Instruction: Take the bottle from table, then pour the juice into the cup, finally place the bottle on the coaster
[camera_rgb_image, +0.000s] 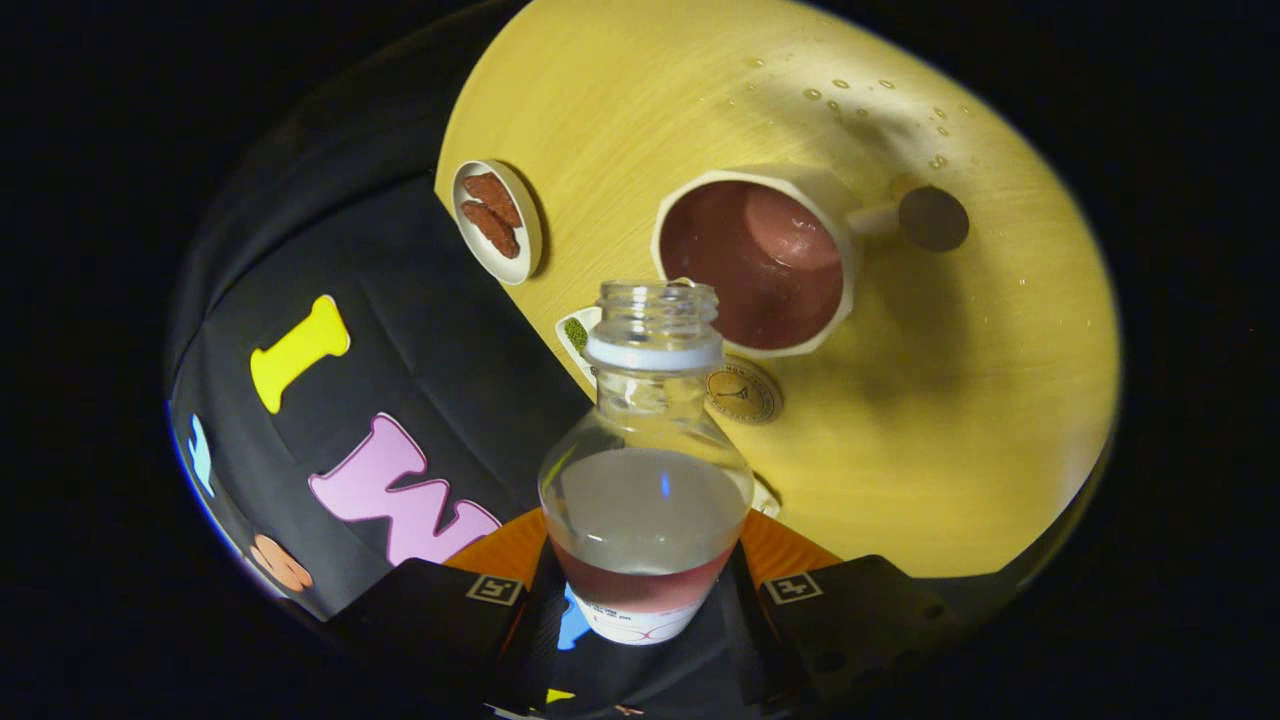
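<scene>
Yellow wooden table, dotted with droplets at its far side, carries a white cup of reddish juice just beyond the bottle's open mouth. Clear bottle, holding a little red juice, sits clamped between both fingers of the gripper. Smaller items: a dish of reddish pieces near the table edge, and a round coaster touching the cup's near side.

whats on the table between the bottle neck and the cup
In the gripper view, a small round coaster lies on the table just beside the neck of the bottle held between the fingers, under the near rim of the cup.
</scene>
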